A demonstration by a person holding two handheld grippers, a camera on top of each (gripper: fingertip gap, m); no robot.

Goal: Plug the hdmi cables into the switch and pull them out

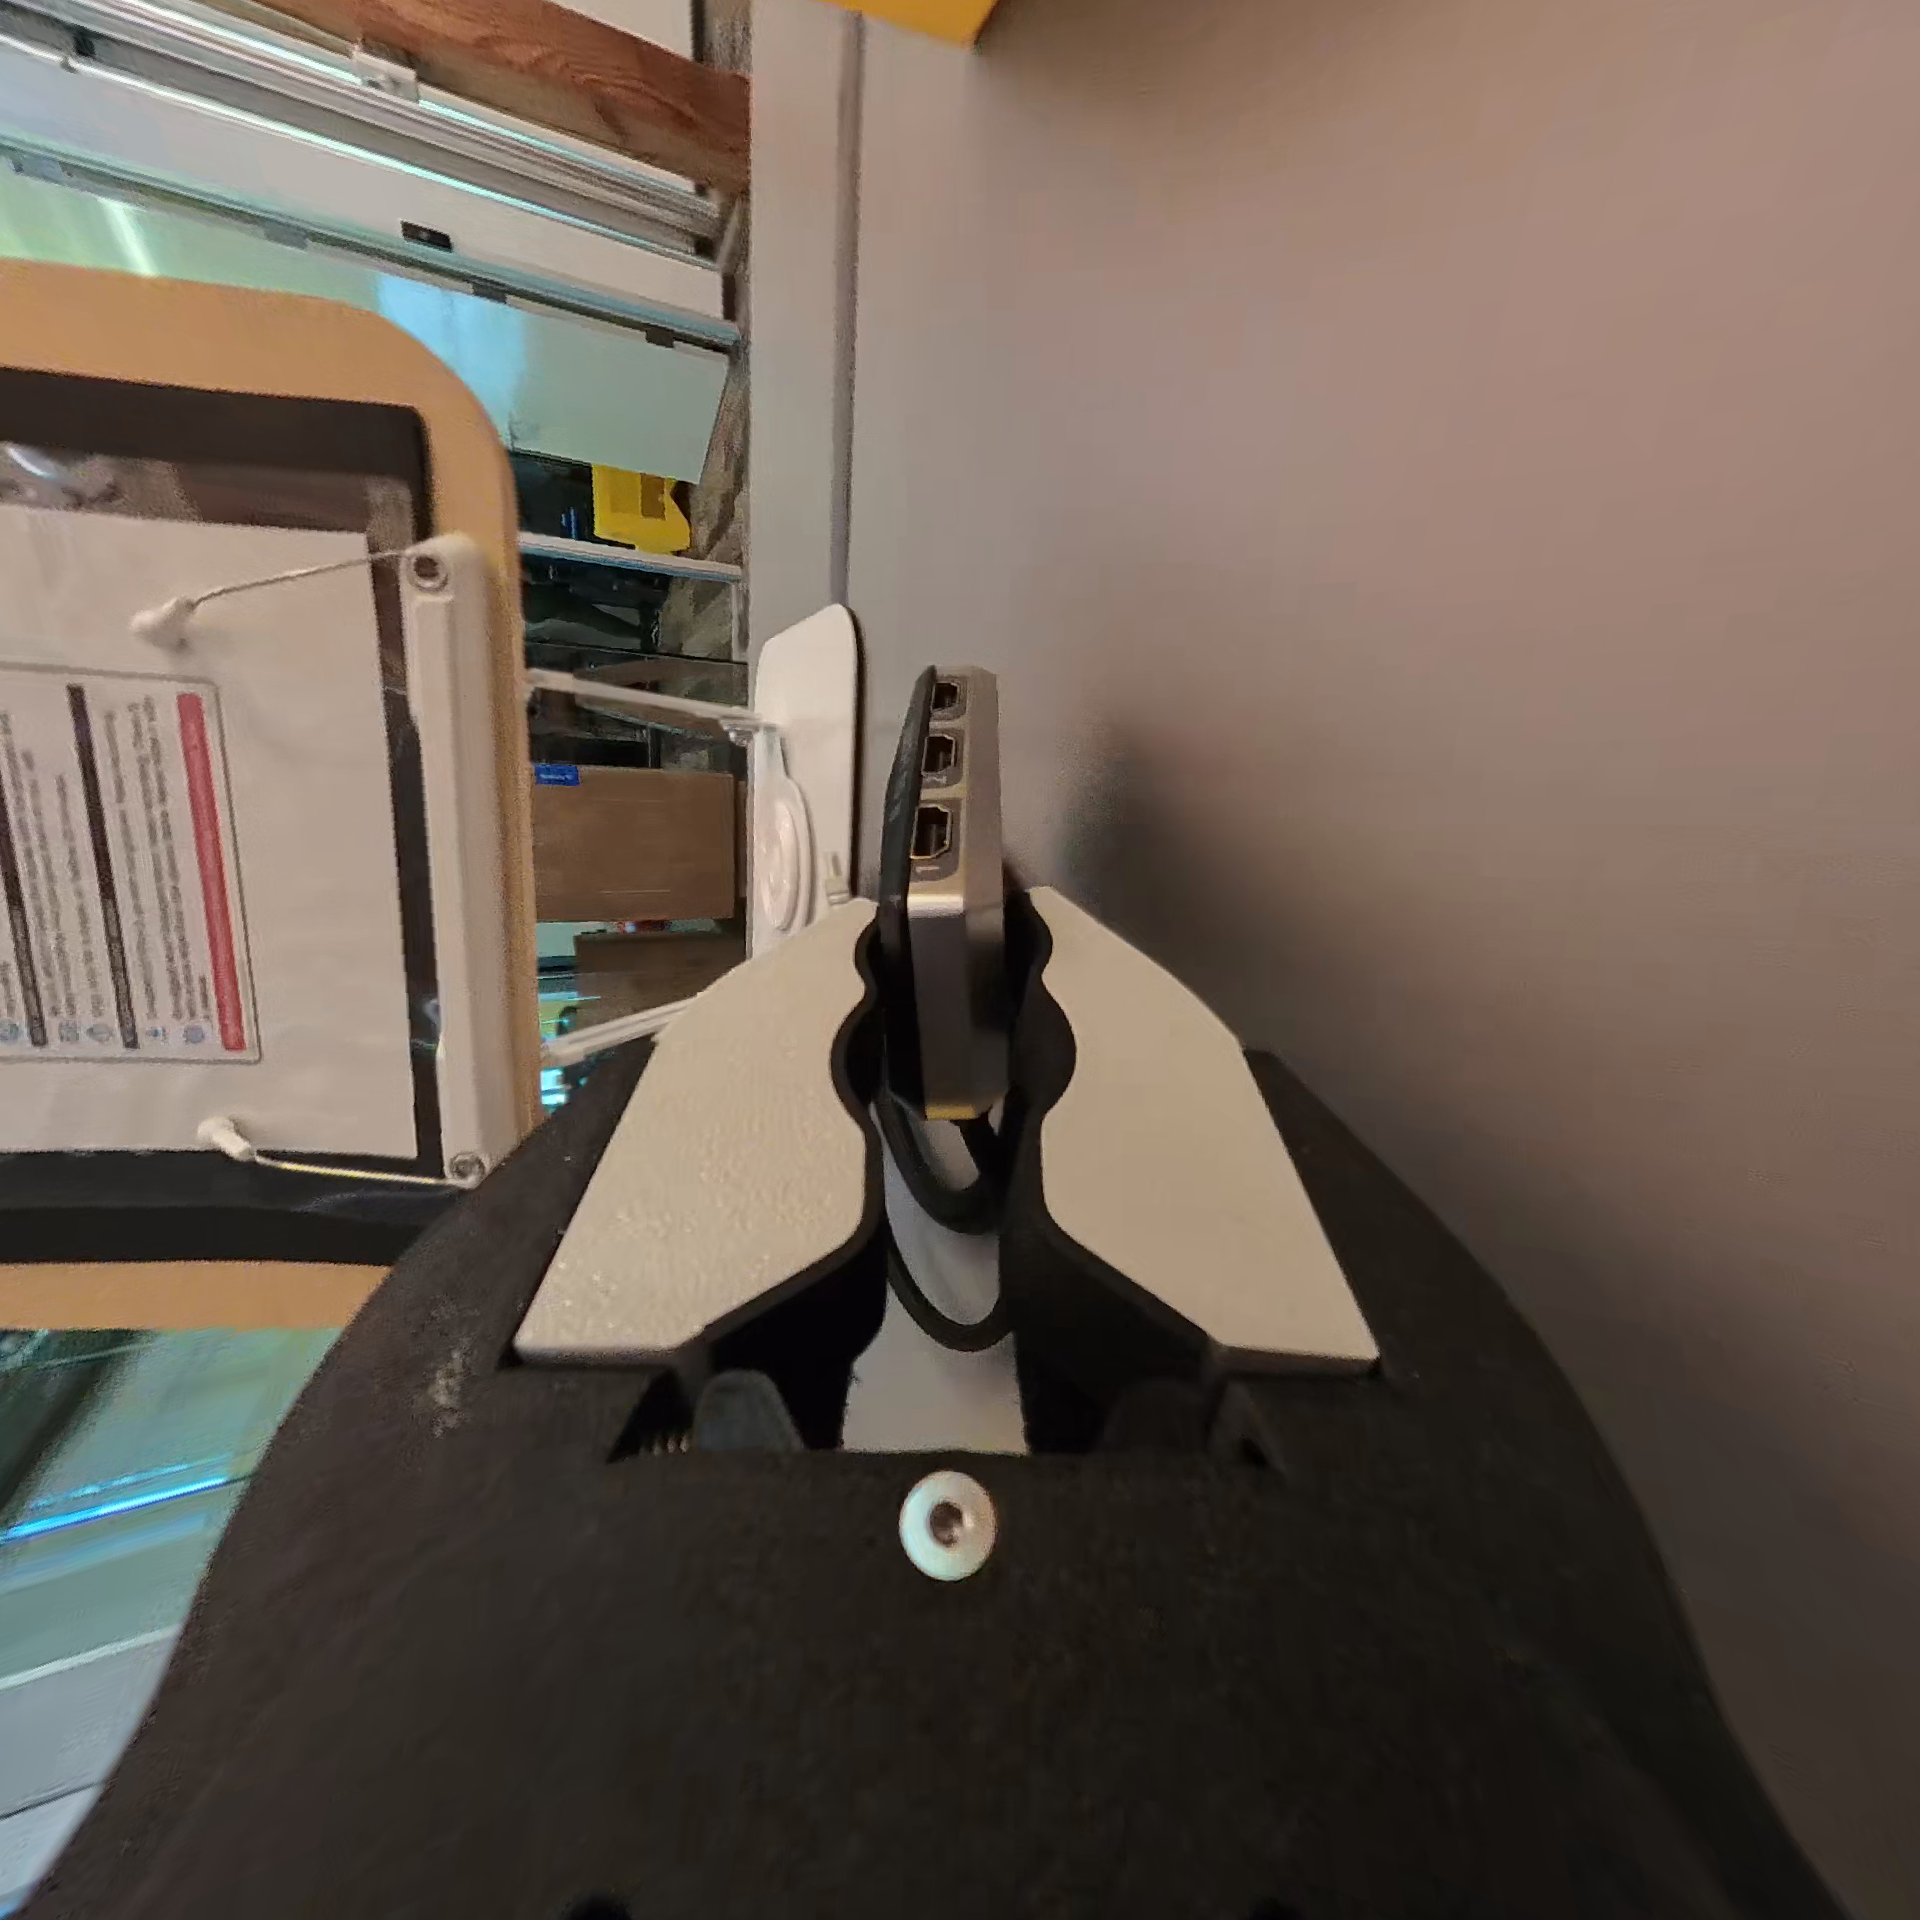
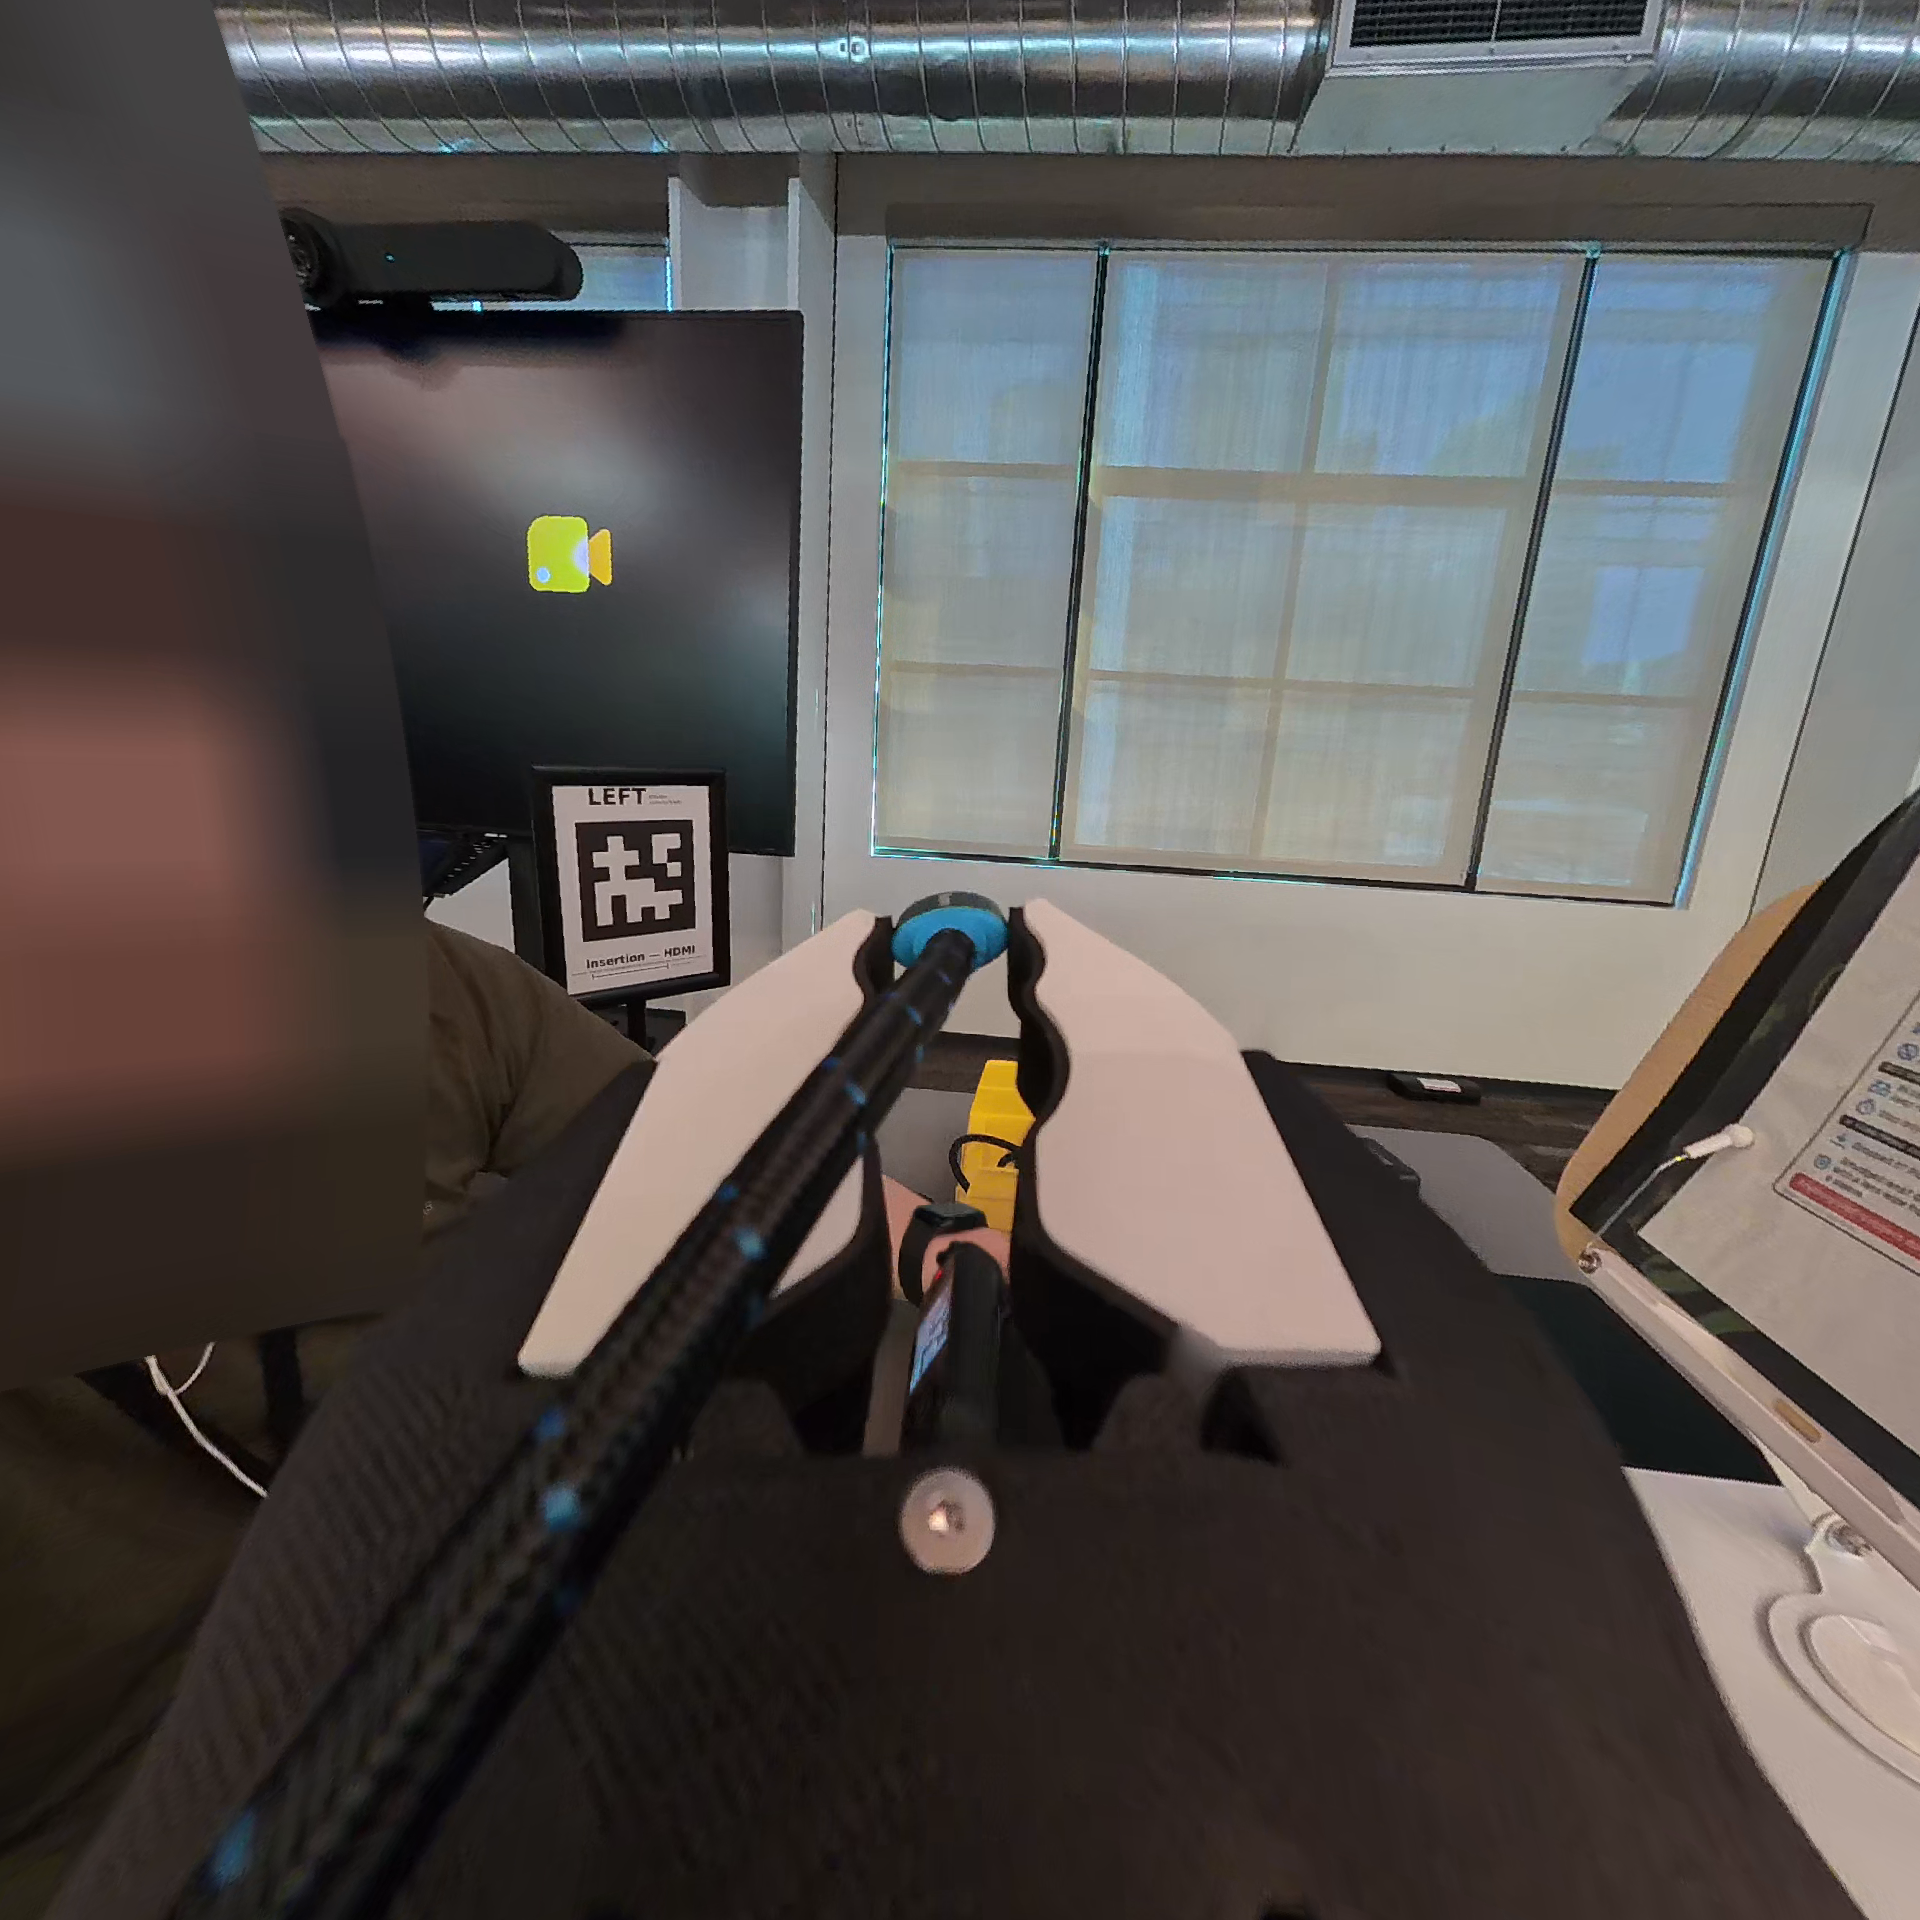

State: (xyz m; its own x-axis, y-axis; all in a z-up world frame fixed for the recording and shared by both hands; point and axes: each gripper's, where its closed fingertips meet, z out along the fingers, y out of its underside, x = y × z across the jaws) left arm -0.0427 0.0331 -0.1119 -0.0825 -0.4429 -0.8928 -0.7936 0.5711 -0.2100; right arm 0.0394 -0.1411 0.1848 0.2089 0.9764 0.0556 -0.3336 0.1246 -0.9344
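While the left gripper is closed around the switch, its fingers press the grey body from both sides, and three ports on the switch's far end face away from the camera, all bare. A black cord loops beneath the switch between the fingers. Behind it stand a white stand and a grey wall. Over on the other side, the right gripper is nearly closed on a blue-ended plug, from which a braided black cable runs back toward the camera; whether the pads truly touch the plug is hard to tell. A dark screen and a window lie beyond.
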